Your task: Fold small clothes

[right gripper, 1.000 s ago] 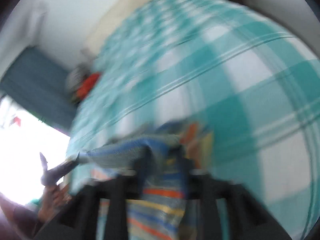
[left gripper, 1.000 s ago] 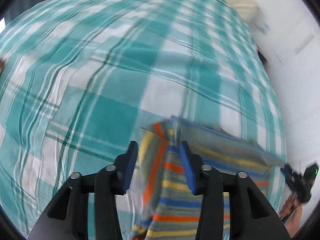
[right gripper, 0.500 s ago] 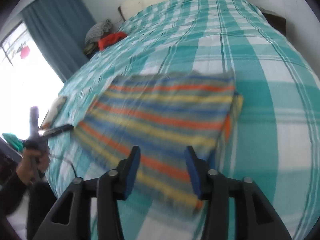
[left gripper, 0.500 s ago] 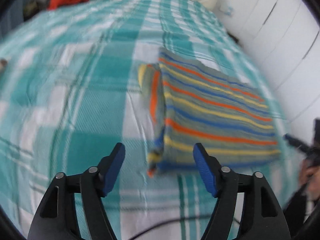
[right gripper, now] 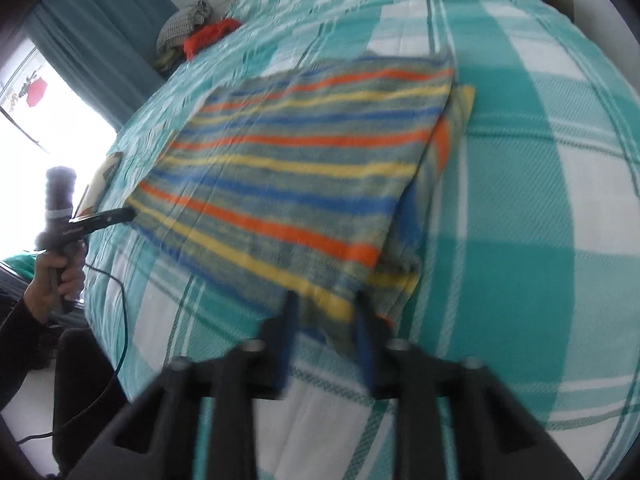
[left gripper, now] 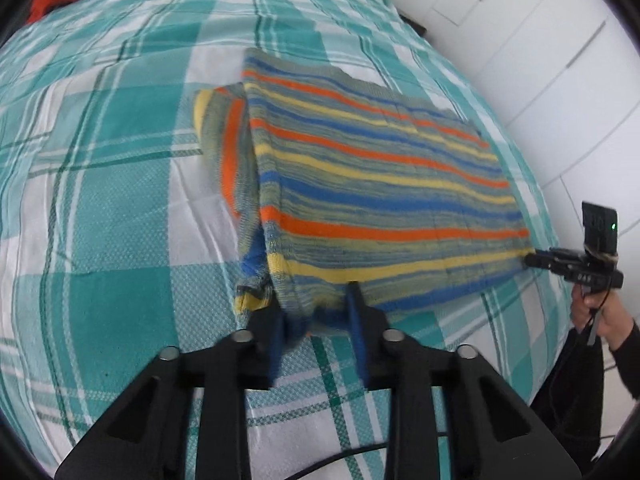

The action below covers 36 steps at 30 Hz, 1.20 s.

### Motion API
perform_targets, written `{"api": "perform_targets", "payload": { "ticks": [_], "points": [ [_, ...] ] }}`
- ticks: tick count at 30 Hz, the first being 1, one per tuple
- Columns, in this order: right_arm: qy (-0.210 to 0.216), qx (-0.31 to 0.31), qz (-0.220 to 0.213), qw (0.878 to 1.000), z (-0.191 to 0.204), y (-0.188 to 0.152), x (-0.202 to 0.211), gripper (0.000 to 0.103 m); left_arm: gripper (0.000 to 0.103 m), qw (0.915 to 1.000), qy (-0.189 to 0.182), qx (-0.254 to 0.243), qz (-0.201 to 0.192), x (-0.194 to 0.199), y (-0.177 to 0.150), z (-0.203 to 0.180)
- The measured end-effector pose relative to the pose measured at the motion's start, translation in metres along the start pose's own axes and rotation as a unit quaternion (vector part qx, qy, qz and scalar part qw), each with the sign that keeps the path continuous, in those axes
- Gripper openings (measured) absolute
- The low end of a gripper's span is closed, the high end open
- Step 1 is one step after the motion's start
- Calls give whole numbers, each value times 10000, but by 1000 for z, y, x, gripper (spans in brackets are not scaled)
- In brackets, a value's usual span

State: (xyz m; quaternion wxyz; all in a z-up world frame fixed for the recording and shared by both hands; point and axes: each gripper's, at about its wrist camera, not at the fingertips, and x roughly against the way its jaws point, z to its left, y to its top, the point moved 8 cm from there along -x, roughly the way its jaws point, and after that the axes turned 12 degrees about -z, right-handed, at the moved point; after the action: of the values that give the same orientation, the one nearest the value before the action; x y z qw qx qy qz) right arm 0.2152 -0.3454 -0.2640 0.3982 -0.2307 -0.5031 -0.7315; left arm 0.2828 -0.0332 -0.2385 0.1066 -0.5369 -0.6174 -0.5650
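Observation:
A striped garment [left gripper: 380, 168] in orange, yellow, blue and grey lies folded flat on the teal plaid bed [left gripper: 120, 220], with a sleeve sticking out at its left side. My left gripper [left gripper: 316, 320] is at its near left corner. The jaws are closing and the hem is bunched between the pads. In the right wrist view, the garment [right gripper: 300, 160] has its near right corner between the closing jaws of my right gripper [right gripper: 326, 320]. Each view also shows the other gripper at the opposite near corner, the right gripper [left gripper: 534, 260] and the left gripper [right gripper: 128, 213], each in a hand.
A red cloth [right gripper: 208, 36] and a grey clothes pile [right gripper: 180, 28] sit at the bed's far side. White cupboard doors [left gripper: 540, 40] stand beside the bed, and a blue curtain [right gripper: 92, 40] and a bright window on the other side. A flat object [right gripper: 100, 180] lies near the bed edge.
The garment, first lifted in both grippers, was laid flat and the jaws opened wide. Both grippers have since dropped to its near corners and narrowed around the hem.

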Motion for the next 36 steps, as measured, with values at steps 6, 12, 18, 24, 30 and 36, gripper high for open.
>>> {"api": "perform_targets", "payload": {
  "ticks": [6, 12, 18, 24, 30, 36],
  "points": [
    [-65, -103, -61, 9999, -4, 0, 0, 19, 42, 9998, 164, 45, 117, -12, 7, 2],
    [129, -67, -256, 9996, 5, 8, 14, 5, 3, 9975, -306, -139, -629, 30, 18, -7],
    [399, 30, -160, 9991, 0, -10, 35, 5, 4, 9991, -348, -238, -83, 24, -39, 7],
    [187, -317, -24, 9993, -15, -25, 9, 9, 20, 9999, -103, -5, -42, 20, -44, 8],
    [-640, 513, -369, 9959, -4, -12, 46, 36, 66, 9958, 529, 16, -742, 70, -30, 17],
    [-663, 972, -1211, 9856, 39, 36, 62, 42, 84, 9856, 680, 4, -1548, 71, 13, -11]
  ]
}}
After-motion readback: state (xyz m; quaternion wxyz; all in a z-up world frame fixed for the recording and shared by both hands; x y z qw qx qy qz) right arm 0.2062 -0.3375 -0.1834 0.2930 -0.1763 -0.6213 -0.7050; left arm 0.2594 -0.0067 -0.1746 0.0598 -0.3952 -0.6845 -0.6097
